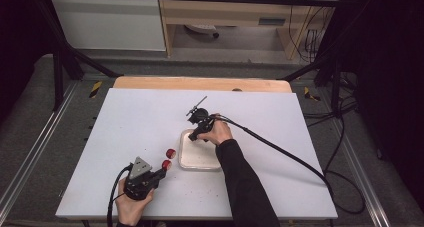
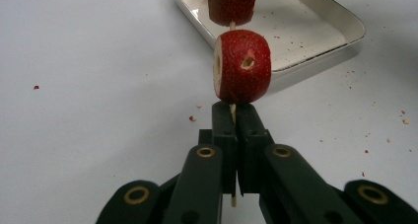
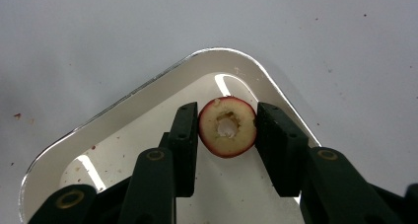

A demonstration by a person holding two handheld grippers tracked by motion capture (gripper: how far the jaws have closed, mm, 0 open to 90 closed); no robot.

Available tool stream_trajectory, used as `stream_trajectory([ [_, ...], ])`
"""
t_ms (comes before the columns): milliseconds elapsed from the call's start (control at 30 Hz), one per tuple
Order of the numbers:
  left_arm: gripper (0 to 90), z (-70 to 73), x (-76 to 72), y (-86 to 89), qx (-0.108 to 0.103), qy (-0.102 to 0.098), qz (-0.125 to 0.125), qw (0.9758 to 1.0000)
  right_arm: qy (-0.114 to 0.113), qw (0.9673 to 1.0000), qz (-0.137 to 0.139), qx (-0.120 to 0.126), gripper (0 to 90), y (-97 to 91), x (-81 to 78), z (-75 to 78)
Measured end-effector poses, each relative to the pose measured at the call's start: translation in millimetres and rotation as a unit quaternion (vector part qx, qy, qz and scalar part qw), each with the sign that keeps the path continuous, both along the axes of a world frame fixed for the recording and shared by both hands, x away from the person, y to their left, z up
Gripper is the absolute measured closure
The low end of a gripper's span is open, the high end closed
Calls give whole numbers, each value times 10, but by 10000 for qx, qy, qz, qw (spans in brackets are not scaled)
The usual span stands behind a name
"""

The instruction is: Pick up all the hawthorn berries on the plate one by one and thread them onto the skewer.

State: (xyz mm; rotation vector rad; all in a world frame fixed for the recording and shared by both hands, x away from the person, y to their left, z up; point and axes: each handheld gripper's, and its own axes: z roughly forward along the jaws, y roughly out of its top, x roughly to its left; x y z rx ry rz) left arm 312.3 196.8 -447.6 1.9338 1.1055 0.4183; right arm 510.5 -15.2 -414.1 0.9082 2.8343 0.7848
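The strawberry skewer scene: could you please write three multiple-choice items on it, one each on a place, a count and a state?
1. Where does the fruit slice between the right gripper's fingers lie?
A. in the white tray
B. on the bare table
C. on the wooden skewer

2. How many strawberry pieces sit on the skewer?
A. none
B. two
C. five

3. How do the left gripper's fingers stand?
A. wide open
B. shut on the skewer
C. shut on a strawberry piece

Answers:
1 A, as the right gripper view has the tray's rim curving round the slice.
2 B, as the left gripper view has a near strawberry piece and a far strawberry piece threaded in line.
3 B, as the thin stick passes between the closed fingers.
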Motion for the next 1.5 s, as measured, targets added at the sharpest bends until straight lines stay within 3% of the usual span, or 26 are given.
stream_trajectory([
  [433,882,7,-8,-13,-18,-14,1,10000,73,9998,-199,27,623,-61,-104,171],
  [767,882,21,-17,-99,-2,-38,-38,10000,39,9973,-546,492,622,-254,-302,303],
  [1100,882,50,-17,-244,96,-64,-182,9998,-13,9883,-874,1247,622,-628,-553,305],
  [1233,882,58,-25,-292,121,-72,-233,9996,-78,9851,-954,1427,623,-774,-649,303],
  [1367,882,72,-25,-377,120,-75,-275,9995,-149,9784,-1106,1739,623,-903,-743,296],
  [1500,882,99,-35,-464,154,-104,-326,9993,-204,9691,-1288,2092,623,-997,-829,266],
])
